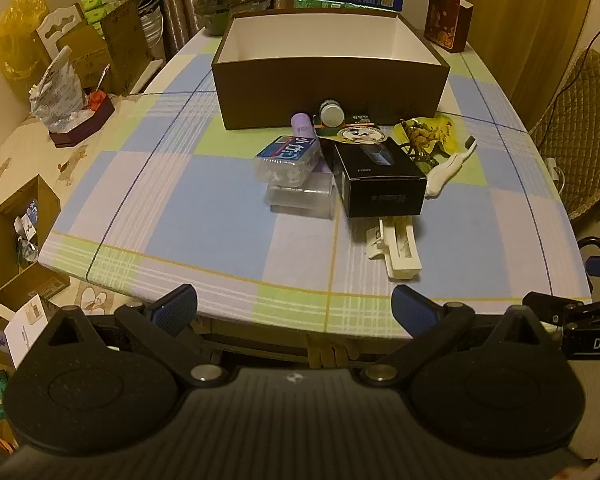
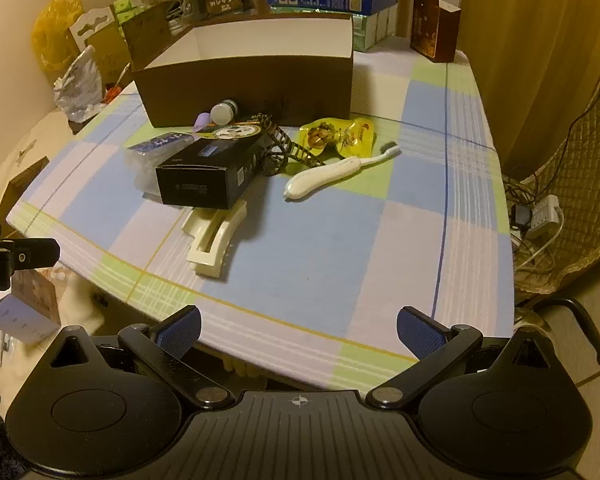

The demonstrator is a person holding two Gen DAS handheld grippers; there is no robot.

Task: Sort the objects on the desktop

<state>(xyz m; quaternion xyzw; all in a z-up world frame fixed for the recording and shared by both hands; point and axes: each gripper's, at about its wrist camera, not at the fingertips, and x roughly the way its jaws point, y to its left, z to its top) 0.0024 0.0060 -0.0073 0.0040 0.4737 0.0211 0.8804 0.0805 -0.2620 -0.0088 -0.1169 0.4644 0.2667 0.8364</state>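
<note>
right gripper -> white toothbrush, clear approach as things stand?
Probably yes. The right gripper is open at the near table edge, and bare tablecloth lies between it and the white toothbrush. The toothbrush lies apart from the black box, with nothing on top.

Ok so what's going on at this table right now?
Nothing is being handled yet. The left gripper and right gripper both hover open and empty at the table's near edge. A pile of small items, including a black box, a white toothbrush, a cream hair clip and a yellow snack packet, sits unsorted in front of the open brown box.
</note>
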